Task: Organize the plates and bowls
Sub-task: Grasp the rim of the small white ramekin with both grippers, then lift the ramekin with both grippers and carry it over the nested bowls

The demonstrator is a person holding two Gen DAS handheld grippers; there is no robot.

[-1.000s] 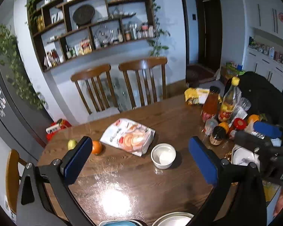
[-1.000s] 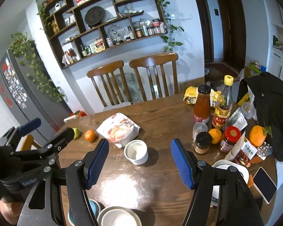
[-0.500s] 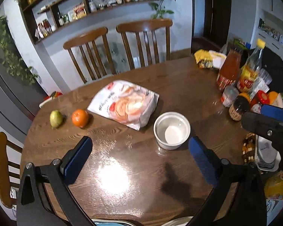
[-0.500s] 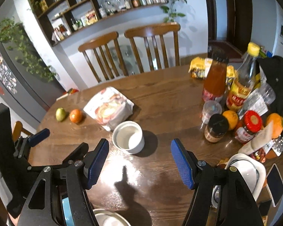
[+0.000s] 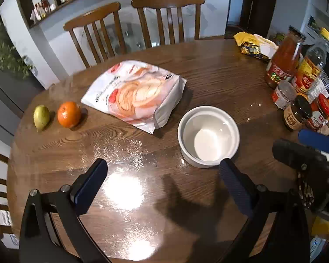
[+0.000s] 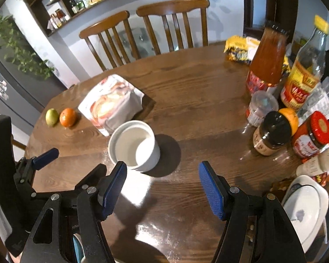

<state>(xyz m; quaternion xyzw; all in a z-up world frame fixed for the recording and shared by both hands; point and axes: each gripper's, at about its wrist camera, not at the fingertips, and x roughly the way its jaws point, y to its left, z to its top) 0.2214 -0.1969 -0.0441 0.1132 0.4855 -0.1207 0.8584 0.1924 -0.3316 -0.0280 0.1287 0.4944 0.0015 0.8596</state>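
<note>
Left wrist view: left gripper (image 5: 162,171) jaws spread wide, nothing between them, hovering over bare table (image 5: 125,197); white bowl (image 5: 208,135) sits just past the right fingertip, not touched. Right wrist view: right gripper (image 6: 162,184) likewise wide open and empty, same bowl (image 6: 133,144) just beyond its left finger. A white plate (image 6: 304,206) lies at the table's right edge near the jars (image 6: 272,135). Judgement: nothing gathered yet; bowl and plate both left to collect.
</note>
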